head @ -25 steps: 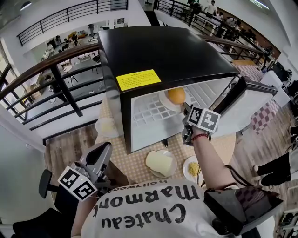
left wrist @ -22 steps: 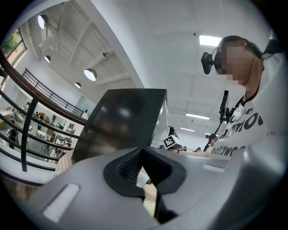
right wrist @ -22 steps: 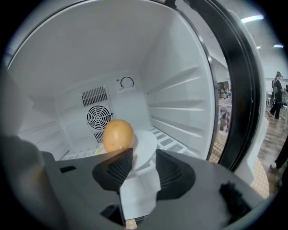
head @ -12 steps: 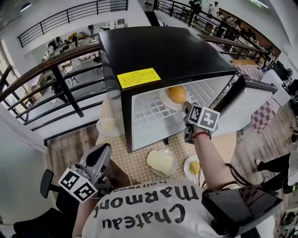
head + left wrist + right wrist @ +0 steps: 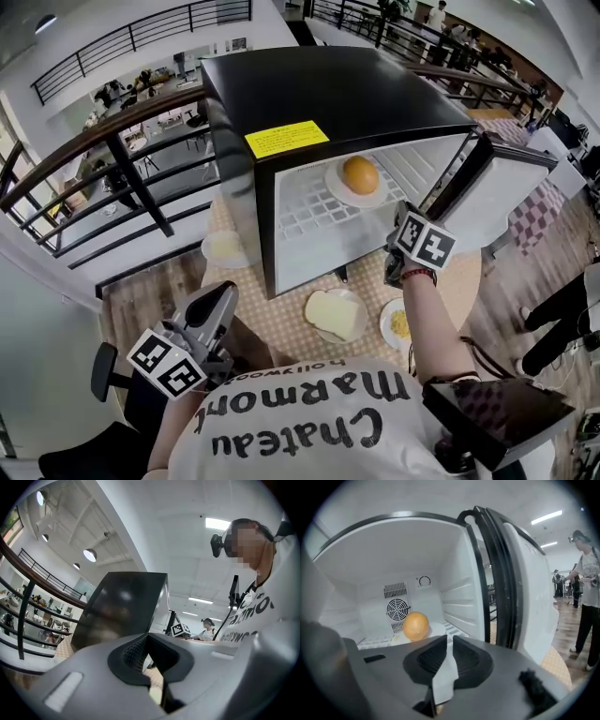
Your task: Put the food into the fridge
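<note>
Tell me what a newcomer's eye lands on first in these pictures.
First comes the black fridge on the table, door swung open, with an orange on a white plate on its shelf. Next is the right gripper just outside the opening; its jaws have just been closing, with nothing between them. In front of the fridge lie a slice of bread and a small plate of yellow food.

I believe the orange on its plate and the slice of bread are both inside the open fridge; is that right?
Not quite: only the orange on its plate is inside the open fridge. The head view shows the slice of bread outside, on the table in front of it.
</note>
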Demonstrator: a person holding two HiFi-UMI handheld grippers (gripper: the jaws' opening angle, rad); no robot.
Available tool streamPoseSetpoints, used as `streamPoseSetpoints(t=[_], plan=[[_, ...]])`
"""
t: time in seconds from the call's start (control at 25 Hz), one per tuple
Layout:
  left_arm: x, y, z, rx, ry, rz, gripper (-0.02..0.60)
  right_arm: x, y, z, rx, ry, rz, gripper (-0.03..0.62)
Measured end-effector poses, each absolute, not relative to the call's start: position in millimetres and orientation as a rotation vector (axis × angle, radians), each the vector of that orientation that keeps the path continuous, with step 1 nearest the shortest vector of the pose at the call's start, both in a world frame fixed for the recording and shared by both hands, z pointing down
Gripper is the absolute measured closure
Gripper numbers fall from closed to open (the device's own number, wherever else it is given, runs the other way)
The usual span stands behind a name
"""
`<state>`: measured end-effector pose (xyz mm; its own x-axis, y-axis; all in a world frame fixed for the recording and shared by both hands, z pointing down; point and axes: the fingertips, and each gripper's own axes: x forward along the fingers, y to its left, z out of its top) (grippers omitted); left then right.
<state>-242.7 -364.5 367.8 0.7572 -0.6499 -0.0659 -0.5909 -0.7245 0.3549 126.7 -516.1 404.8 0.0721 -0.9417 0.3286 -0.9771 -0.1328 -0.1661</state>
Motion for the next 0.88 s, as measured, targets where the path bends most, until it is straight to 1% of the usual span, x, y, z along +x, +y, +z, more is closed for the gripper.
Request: streamPoseSetpoints(t=[0.28, 0.44, 0.6, 0.88], plan=[[-230.6, -353.9, 386.9, 2.647, -0.819, -0.235, 0.575, 132.3, -452.7, 420.7, 2.279, -1.981, 0.541, 0.571], [-215.6, -337.5, 379.6, 2.671, -0.772, -0.256, 0.575, 139.9, -414.4, 423.7, 2.312, -2.010, 0.562, 0.577], [-189.8, -307.7, 371.8, 2.705, -0.726, -0.235, 0.575, 165.7, -355.2, 429.1, 2.340, -2.042, 0.620, 0.577], [-127.4, -226.5, 364.2, 2.678, -0.695, -0.304, 0.575, 221.5, -218.9, 421.7, 2.311, -2.067, 0.553, 0.577]])
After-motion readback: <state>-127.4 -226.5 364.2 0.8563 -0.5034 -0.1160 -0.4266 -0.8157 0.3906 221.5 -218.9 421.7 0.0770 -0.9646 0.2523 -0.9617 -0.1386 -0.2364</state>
